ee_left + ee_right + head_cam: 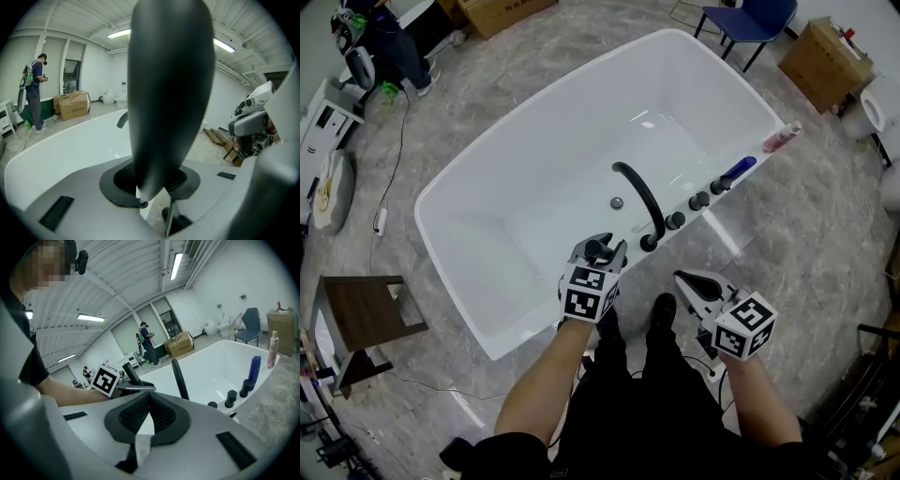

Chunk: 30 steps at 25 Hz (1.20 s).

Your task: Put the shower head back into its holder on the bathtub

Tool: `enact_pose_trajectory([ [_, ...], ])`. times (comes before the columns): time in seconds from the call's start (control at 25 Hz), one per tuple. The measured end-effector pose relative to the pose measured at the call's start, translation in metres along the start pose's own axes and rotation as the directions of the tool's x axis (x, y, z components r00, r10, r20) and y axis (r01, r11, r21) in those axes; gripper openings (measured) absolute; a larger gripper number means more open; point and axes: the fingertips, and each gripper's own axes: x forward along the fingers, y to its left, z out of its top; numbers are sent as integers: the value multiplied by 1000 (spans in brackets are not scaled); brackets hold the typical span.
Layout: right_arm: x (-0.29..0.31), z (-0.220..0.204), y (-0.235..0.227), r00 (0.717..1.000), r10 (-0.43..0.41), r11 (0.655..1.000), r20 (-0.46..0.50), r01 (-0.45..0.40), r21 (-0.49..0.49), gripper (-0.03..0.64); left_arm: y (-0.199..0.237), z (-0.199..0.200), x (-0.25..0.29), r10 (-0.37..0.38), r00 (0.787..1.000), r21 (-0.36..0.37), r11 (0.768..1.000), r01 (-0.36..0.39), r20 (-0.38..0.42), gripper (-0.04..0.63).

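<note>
**Left claw.** The left claw was clenched on the black shower head. In the left gripper view, the shower head's tapered end sat between the pads. Its long axis ran up the middle of the view, and the body widened toward the top. In the right gripper view, the shower head stood up out of the left claw beside the marker cube, with its upper end leaning toward that view's left. In the head view it was seen nearly end-on, so the axis was close to upright.

**Location.** The left claw held the shower head over the near rim of the white bathtub. It was just beside the base of the arched black faucet spout.

**Rim fittings.** A row of black knobs ran along the rim from the spout base. A blue bottle and a pink bottle lay further along it. Which of the fittings was the holder could not be told.

**Right claw.** The right claw was clenched with nothing between its pads. It hovered outside the tub, near the rim and to the right of the left claw.
</note>
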Motion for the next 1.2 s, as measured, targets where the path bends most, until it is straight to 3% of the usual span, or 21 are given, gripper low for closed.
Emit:
enact_pose_trajectory([
  [0.24,-8,-13,-2,1000,-14,1000,-11,15,20,17,-3,-30,15,-12,998,-13,1000,11,-58,121],
  [0.56,-18,-22,-3,999,-38,998,0,38,49,17,-3,-52,31,-11,992,28,1000,15,-122,121],
  [1.2,-27,-32,-20,997,-70,994,-12,71,78,17,-2,-77,54,-36,984,10,999,38,-174,123],
])
